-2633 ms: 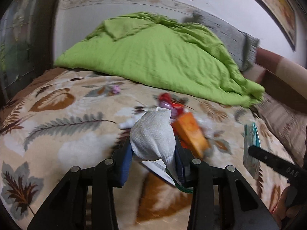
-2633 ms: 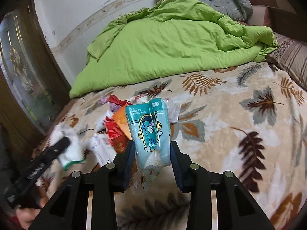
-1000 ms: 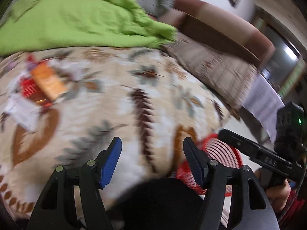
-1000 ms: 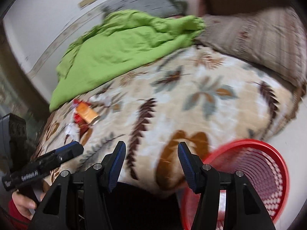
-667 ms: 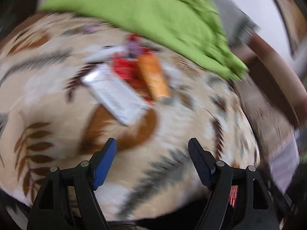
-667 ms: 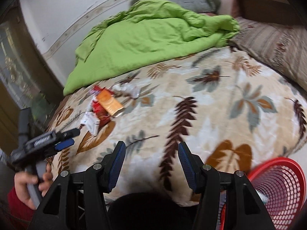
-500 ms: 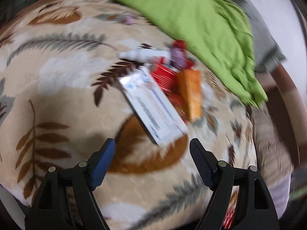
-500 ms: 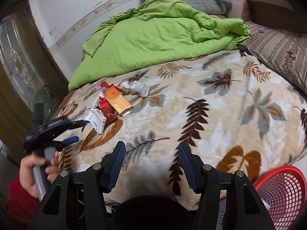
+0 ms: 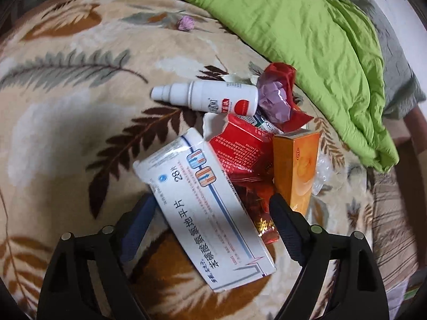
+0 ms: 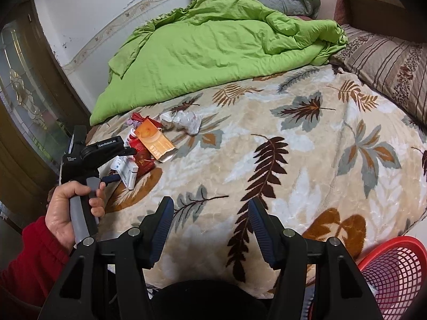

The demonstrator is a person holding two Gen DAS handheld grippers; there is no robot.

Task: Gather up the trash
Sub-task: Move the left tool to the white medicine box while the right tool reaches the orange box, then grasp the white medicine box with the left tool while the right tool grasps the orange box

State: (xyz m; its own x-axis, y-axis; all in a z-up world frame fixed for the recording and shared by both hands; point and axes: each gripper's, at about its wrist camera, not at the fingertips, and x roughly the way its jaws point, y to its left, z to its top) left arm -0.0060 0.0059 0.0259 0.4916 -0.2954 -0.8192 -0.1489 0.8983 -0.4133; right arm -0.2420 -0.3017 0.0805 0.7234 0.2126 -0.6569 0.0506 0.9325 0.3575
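Note:
A pile of trash lies on the leaf-patterned blanket (image 9: 53,122). It holds a white medicine box (image 9: 205,208), a red packet (image 9: 240,149), an orange box (image 9: 296,168), a white spray bottle (image 9: 210,98) and a purple and red wrapper (image 9: 275,101). My left gripper (image 9: 210,208) is open, its jaws straddling the white medicine box, just above it. In the right wrist view the left gripper (image 10: 120,164) hovers over the pile, near the orange box (image 10: 154,140). My right gripper (image 10: 210,213) is open and empty over the blanket's near part. A red mesh basket (image 10: 395,274) stands at the lower right.
A green duvet (image 10: 213,50) is heaped at the back of the bed. A striped pillow (image 10: 387,64) lies at the right. A crumpled clear wrapper (image 10: 186,120) lies beyond the pile. A small purple scrap (image 9: 186,23) lies apart. A wooden door (image 10: 24,101) is at the left.
Both grippers let go of a white sock and a teal packet earlier. The left gripper has swung back from the basket and come down over the white medicine box. The right gripper stays open.

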